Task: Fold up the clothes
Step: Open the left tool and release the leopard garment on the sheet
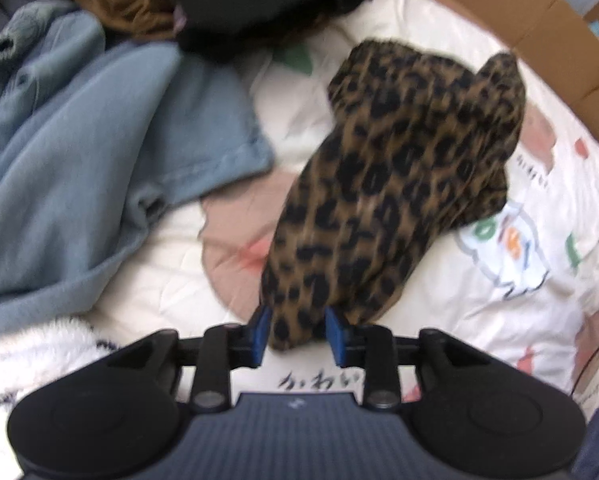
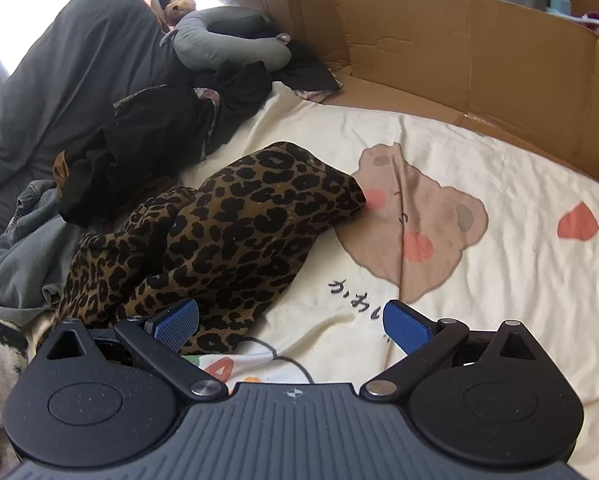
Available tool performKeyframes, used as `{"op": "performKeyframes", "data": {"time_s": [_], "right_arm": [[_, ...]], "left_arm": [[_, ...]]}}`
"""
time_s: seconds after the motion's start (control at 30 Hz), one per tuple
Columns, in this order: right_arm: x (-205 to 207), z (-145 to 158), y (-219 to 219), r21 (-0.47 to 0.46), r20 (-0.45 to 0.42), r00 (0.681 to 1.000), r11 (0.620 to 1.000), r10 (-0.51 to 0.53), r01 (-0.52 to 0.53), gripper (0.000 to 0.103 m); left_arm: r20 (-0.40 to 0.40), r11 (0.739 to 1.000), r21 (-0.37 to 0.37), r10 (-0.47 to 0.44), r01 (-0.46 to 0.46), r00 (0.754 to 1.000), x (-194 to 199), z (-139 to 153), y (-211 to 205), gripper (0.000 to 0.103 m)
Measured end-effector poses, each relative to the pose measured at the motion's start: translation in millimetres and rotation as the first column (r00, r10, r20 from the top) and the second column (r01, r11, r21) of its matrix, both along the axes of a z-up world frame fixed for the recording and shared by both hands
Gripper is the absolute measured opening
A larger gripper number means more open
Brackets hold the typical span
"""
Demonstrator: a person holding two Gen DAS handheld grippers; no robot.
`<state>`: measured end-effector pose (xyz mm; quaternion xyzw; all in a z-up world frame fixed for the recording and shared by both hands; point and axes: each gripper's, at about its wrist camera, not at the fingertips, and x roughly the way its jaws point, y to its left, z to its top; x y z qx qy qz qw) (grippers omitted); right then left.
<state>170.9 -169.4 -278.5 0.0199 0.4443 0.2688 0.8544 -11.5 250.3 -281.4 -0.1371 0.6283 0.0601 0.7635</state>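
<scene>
Your bed point(image 2: 479, 272) is carrying a cream cover with a bear print, and brown cardboard point(image 2: 439, 60) is standing along its far edge. Beside you a blue-grey garment point(image 1: 79, 152) and a dark pile of clothes point(image 2: 139, 148) are lying bunched. Your leopard-print garment point(image 1: 399, 184) is lying crumpled in the middle of the bed. Your left gripper point(image 1: 299, 332) is pinching its near end between narrow fingers. Your right gripper point(image 2: 289, 326) is keeping its fingers wide, gripping nothing, just beside the garment's edge.
</scene>
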Motion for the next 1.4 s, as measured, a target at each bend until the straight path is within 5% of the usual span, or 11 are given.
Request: {"op": "performKeyframes", "data": {"time_s": [0.27,0.37,0.77,1.17,1.27,1.33,1.4], "right_arm": [[22,5,15,-0.035,0.045,0.996,0.996,0.083,-0.082,0.101],[35,8,22,-0.039,0.062,0.990,0.992,0.123,-0.121,0.101],[97,0,60,-0.111,0.106,0.962,0.965,0.251,-0.239,0.101],[149,-22,90,-0.071,0.037,0.943,0.942,0.332,-0.329,0.101],[161,-29,97,-0.067,0.018,0.944,0.942,0.330,-0.328,0.101],[167,-33,102,-0.062,0.005,0.940,0.938,0.342,-0.341,0.101],[169,-36,109,-0.066,0.003,0.928,0.926,0.373,-0.372,0.101]], "left_arm": [[0.113,0.999,-0.014,-0.039,0.041,0.993,38,24,-23,0.047],[0.156,0.995,0.001,-0.095,0.096,0.983,58,24,-38,0.063],[0.264,0.976,-0.001,-0.211,0.219,0.941,129,12,-76,0.067],[0.278,0.958,0.021,-0.282,0.288,0.918,139,-10,-99,0.071],[0.267,0.962,0.012,-0.266,0.273,0.926,137,-16,-95,0.059],[0.253,0.967,-0.015,-0.242,0.254,0.937,135,-18,-89,0.033],[0.255,0.972,-0.037,-0.215,0.232,0.943,132,-16,-82,0.023]]}}
